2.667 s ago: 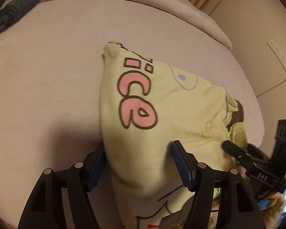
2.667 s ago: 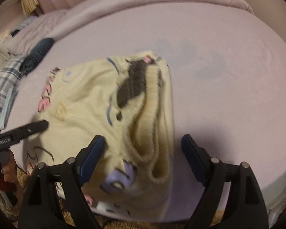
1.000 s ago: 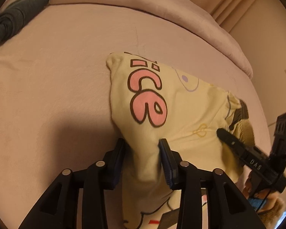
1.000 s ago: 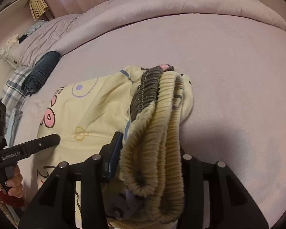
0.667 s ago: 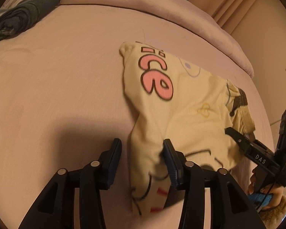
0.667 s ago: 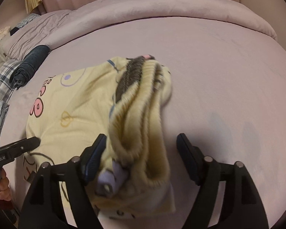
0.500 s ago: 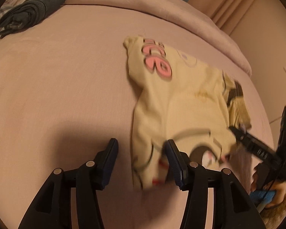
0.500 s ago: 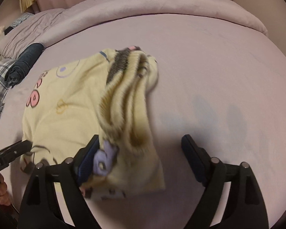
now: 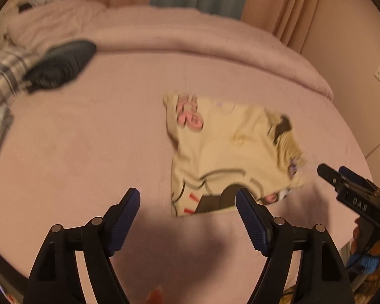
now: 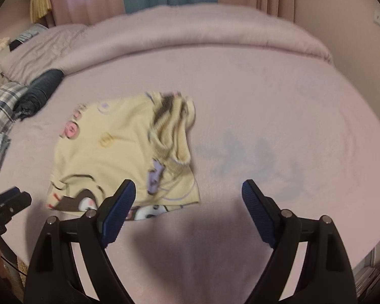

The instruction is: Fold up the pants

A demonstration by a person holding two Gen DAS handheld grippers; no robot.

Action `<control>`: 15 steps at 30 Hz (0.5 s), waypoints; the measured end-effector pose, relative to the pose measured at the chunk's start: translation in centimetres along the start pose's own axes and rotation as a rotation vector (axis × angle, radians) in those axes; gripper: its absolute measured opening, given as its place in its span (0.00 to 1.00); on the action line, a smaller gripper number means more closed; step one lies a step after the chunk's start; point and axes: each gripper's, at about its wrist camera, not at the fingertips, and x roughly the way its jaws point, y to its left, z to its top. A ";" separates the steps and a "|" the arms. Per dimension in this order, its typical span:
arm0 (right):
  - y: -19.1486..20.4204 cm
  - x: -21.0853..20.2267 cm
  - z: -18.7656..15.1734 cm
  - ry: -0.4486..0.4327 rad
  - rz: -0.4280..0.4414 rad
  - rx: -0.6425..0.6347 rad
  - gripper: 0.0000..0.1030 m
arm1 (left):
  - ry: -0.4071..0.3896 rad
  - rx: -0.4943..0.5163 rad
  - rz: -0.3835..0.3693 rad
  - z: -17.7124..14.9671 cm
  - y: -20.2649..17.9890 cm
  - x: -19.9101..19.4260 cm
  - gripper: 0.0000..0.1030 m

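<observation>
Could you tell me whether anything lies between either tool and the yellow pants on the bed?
Nothing visible does. The yellow pants lie folded on the pink bed, with only bare sheet ahead of the open left tool and right tool. The dark rolled garment sits far off.

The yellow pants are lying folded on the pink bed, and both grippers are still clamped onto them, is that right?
Not quite. The yellow pants do lie folded on the pink bed, but both wrist views show the left gripper and right gripper open, with nothing between the jaws, which have just been opening.
</observation>
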 end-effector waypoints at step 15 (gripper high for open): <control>3.2 -6.5 0.7 -0.138 0.089 -0.031 0.86 | -0.076 0.010 0.042 1.0 -2.8 -4.1 0.80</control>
